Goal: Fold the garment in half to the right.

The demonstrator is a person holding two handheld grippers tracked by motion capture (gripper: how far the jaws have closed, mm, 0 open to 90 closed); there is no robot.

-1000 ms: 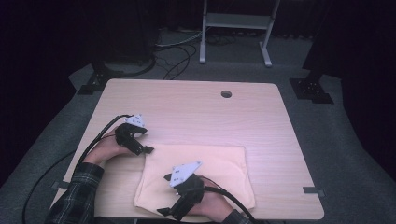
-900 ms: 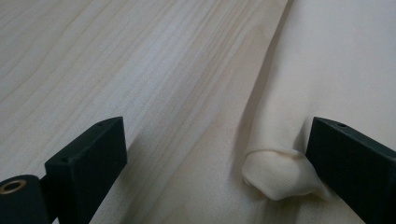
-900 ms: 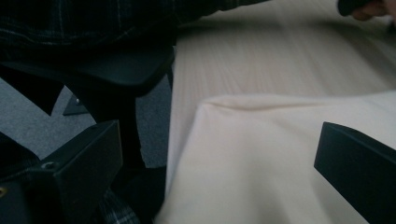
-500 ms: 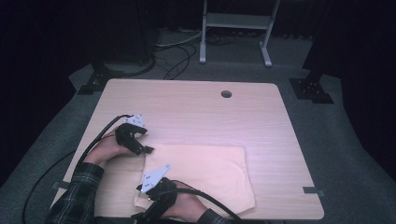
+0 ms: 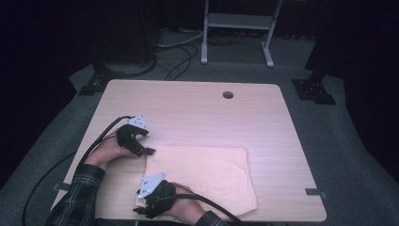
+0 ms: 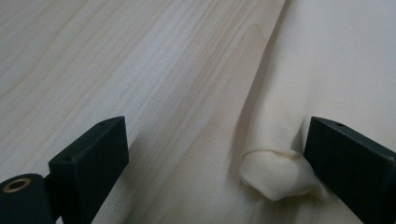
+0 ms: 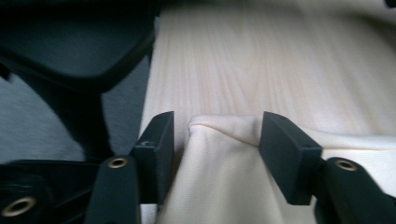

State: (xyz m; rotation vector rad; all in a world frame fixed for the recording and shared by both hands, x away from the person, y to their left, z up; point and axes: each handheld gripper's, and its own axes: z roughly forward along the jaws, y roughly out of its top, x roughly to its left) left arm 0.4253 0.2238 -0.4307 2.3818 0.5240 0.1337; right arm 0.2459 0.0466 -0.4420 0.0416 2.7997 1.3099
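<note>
A cream cloth (image 5: 207, 172) lies folded flat on the near half of the wooden table (image 5: 197, 108). My left gripper (image 5: 148, 151) rests at the cloth's far left corner. In the left gripper view it (image 6: 215, 154) stands open, a rolled bit of the cloth (image 6: 275, 175) against the right-hand jaw. My right gripper (image 5: 141, 207) is at the cloth's near left corner, by the table's front edge. Its jaws (image 7: 217, 135) have just been closing with the cloth corner (image 7: 224, 186) between them. A gap still shows beside the left-hand jaw.
A round cable hole (image 5: 228, 94) sits near the table's far edge. Grey tape marks (image 5: 314, 192) lie at the near right. Black cables trail off the table's left side. Grey carpet (image 7: 42, 121) shows just past the table's edge beside my right gripper.
My right gripper has slid left along the cloth's near edge to its near left corner and its jaws have narrowed. The left gripper has stayed put.
</note>
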